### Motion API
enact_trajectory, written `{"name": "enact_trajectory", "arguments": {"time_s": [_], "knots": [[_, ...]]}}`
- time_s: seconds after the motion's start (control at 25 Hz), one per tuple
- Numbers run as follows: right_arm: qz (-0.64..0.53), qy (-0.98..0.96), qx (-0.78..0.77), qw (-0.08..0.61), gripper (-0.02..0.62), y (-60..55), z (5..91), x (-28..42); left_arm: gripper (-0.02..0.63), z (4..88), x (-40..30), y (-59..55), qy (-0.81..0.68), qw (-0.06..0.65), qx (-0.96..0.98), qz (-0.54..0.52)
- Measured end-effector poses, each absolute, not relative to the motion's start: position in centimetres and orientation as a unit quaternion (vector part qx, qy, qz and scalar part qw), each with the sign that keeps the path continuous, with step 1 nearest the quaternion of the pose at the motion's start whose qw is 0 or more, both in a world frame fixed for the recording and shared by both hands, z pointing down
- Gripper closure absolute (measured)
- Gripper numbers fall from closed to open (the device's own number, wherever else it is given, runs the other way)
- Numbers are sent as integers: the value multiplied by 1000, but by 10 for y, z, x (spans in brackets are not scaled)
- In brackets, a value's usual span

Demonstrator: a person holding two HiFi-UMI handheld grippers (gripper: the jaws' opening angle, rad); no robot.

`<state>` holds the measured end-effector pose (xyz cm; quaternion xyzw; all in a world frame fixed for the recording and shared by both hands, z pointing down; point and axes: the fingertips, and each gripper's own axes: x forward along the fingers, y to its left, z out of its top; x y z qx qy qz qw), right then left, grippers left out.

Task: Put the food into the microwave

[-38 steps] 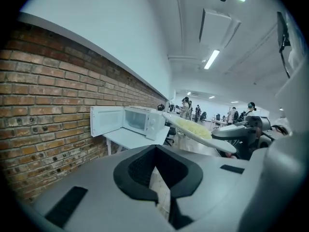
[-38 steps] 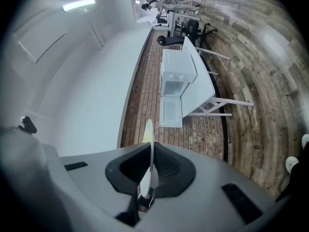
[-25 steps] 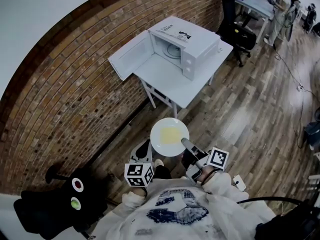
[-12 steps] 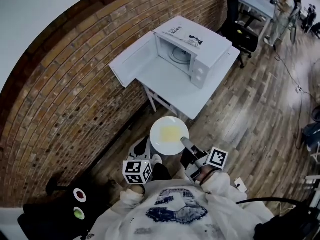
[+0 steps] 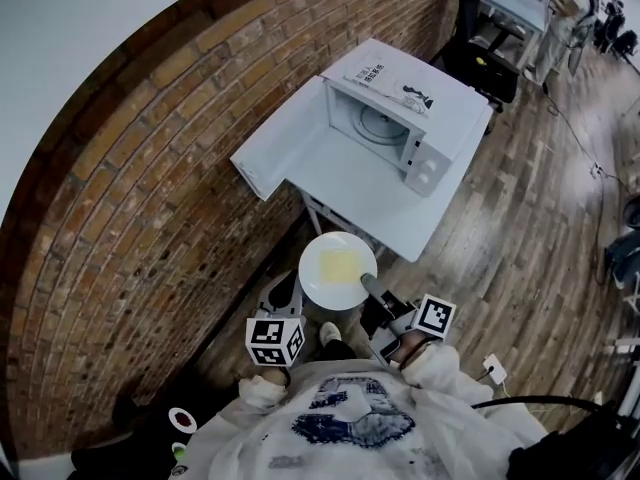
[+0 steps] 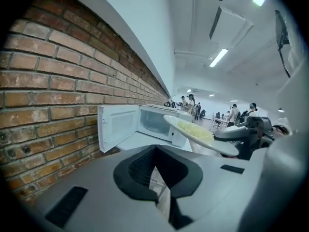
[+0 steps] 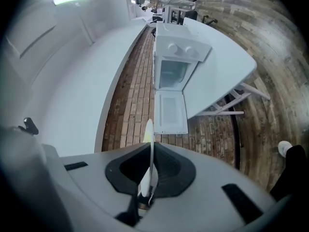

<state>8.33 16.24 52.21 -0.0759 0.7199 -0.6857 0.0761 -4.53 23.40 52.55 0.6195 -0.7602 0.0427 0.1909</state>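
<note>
Food [image 5: 340, 264] on white plate [image 5: 314, 286], frame centre, rim pinched by right gripper [image 5: 370, 286]; left gripper [image 5: 284, 293] closed, empty; microwave [image 5: 395, 118] open, upper right.

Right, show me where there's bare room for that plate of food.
The microwave cavity is free: only its turntable is inside. The white table is bare in front of it, from beside the open door to the near edge. The table's back is crowded by the microwave itself.
</note>
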Motion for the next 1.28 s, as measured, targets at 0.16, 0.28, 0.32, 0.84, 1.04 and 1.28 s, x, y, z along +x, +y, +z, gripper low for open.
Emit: {"name": "enact_trajectory", "arguments": {"time_s": [0.16, 0.28, 0.32, 0.84, 1.04, 1.28], "knots": [[-682, 722, -81, 85, 571, 158, 520, 50, 598, 523, -81, 227, -754, 185, 629, 43], [-679, 723, -87, 91, 571, 159, 519, 31, 598, 524, -100, 227, -749, 184, 635, 41], [-679, 723, -90, 93, 571, 159, 519, 27, 598, 525, -105, 227, -747, 185, 638, 41], [-672, 725, -121, 93, 571, 154, 524, 8, 598, 540, -124, 213, -722, 204, 660, 30], [-672, 722, -130, 103, 571, 135, 527, 3, 598, 540, -131, 192, -716, 200, 668, 35], [-673, 717, -136, 118, 571, 106, 524, -6, 598, 539, -143, 159, -708, 194, 677, 44]]}}
